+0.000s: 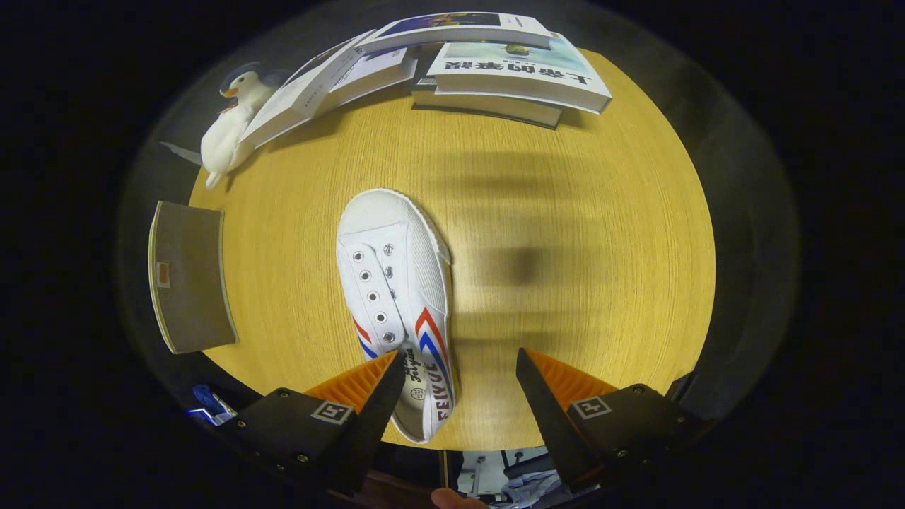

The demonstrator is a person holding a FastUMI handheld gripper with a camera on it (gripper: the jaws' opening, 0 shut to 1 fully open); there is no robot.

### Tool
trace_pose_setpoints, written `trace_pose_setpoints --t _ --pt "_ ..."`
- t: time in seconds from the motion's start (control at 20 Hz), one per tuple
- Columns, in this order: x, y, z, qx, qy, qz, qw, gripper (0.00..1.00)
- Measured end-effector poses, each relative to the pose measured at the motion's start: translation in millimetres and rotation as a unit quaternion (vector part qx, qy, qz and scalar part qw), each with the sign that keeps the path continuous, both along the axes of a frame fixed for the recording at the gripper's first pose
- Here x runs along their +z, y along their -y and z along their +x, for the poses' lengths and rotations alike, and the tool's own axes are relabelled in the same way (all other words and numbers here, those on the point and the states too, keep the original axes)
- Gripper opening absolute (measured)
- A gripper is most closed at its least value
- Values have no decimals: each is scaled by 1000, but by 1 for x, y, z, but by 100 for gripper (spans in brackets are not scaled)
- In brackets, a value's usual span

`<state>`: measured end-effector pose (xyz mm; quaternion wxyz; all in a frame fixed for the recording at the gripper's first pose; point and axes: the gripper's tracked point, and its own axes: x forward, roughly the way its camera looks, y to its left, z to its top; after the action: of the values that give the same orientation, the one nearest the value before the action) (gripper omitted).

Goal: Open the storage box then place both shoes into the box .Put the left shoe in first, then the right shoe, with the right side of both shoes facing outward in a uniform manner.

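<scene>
On the round wooden table (565, 212) | white canvas shoe (396, 283) at 11 o'clock of gripper (459, 385) | long axis 12–6, heel beside left finger | fingers spread, holding nothing

We read "FEIYUE" in bold letters down the side of the white shoe (399, 297), next to its red and blue chevron stripes, and a script word on the insole that stays too small to make out. On the book (520, 74) at the far edge of the worktop (565, 247) we see large Chinese characters, upside down to us. Each finger (368, 403) carries a square black-and-white marker tag.
</scene>
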<state>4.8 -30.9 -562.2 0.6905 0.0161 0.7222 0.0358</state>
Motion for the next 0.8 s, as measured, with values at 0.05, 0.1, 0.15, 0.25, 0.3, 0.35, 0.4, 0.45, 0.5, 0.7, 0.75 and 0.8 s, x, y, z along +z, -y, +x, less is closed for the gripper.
trace_pose_setpoints --t 0.05,0.1,0.15,0.25,0.3,0.35,0.4,0.45,0.5,0.7,0.75,0.8 --pt "-3 -2 -1 9 -2 -2 1000 96" --pt "-7 -2 -1 18 -4 -7 1000 96" --pt "-12 -3 -2 30 -5 -12 999 96" --pt "-21 -4 -1 53 -2 -19 998 91" --pt "-26 -3 0 64 -2 -25 998 88" --pt "-30 -3 0 73 0 -28 997 81" --pt "-38 -12 -2 73 -2 -7 997 81" --pt "-33 -17 -4 69 -6 1 998 56" --pt "-33 -18 -3 74 -3 4 997 41" --pt "-30 -14 -4 65 -3 11 998 3" --pt "-26 -21 -8 49 -11 34 998 3" --pt "-21 -29 -12 30 -19 60 998 3"
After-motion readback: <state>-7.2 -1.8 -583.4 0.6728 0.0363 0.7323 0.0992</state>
